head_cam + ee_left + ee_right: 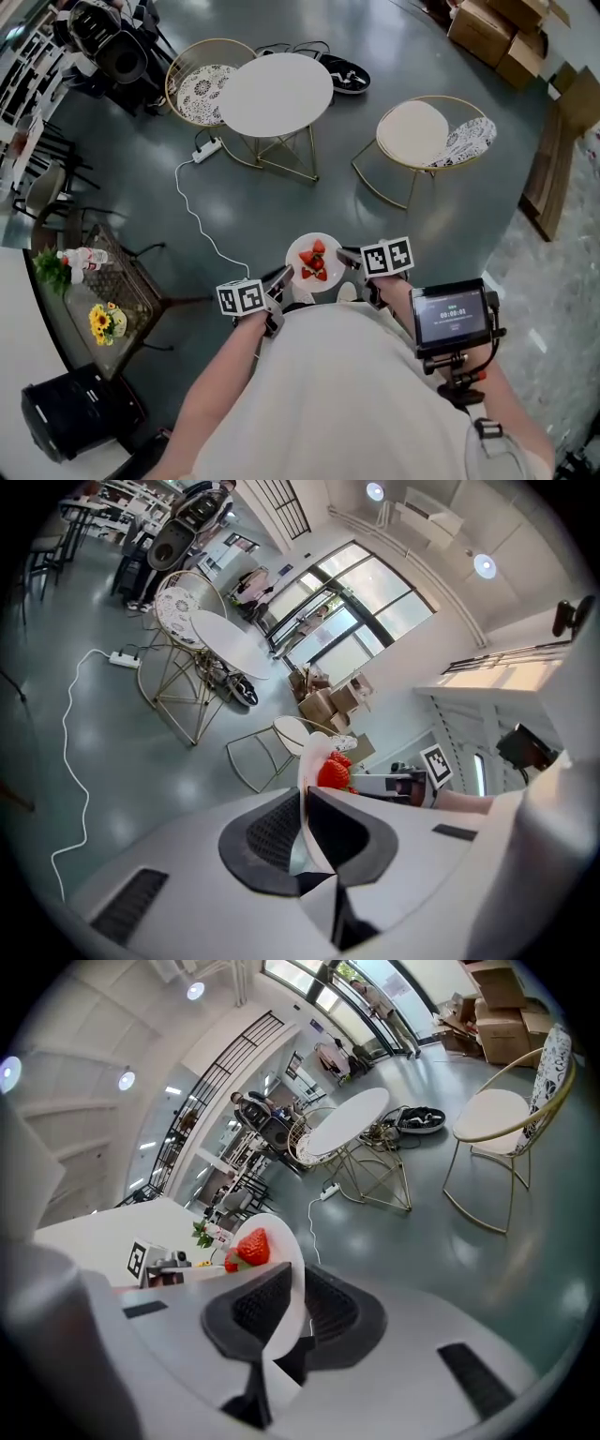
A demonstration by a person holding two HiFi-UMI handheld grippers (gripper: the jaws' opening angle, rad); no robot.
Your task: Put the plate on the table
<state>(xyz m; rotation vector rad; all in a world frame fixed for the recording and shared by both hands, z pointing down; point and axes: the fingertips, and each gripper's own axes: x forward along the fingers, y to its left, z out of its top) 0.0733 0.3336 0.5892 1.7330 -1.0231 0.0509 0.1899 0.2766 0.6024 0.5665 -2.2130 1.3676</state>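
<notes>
A white plate (302, 254) with strawberries (314, 262) hangs in the air close in front of the person, above the grey floor. My left gripper (282, 275) is shut on the plate's left rim and my right gripper (349, 257) is shut on its right rim. In the left gripper view the plate's edge (303, 794) runs between the jaws with strawberries (334, 772) beyond. The right gripper view shows the plate rim (288, 1283) clamped and a strawberry (254, 1246) on it. The round white table (276, 94) stands farther ahead, its top bare.
Two gold wire chairs flank the table, one behind at the left (201, 84), one at the right (430, 136). A white power strip and cord (199, 187) trail across the floor. A low wicker side table (127, 286) with flowers stands at the left. Cardboard boxes (497, 33) lie at far right.
</notes>
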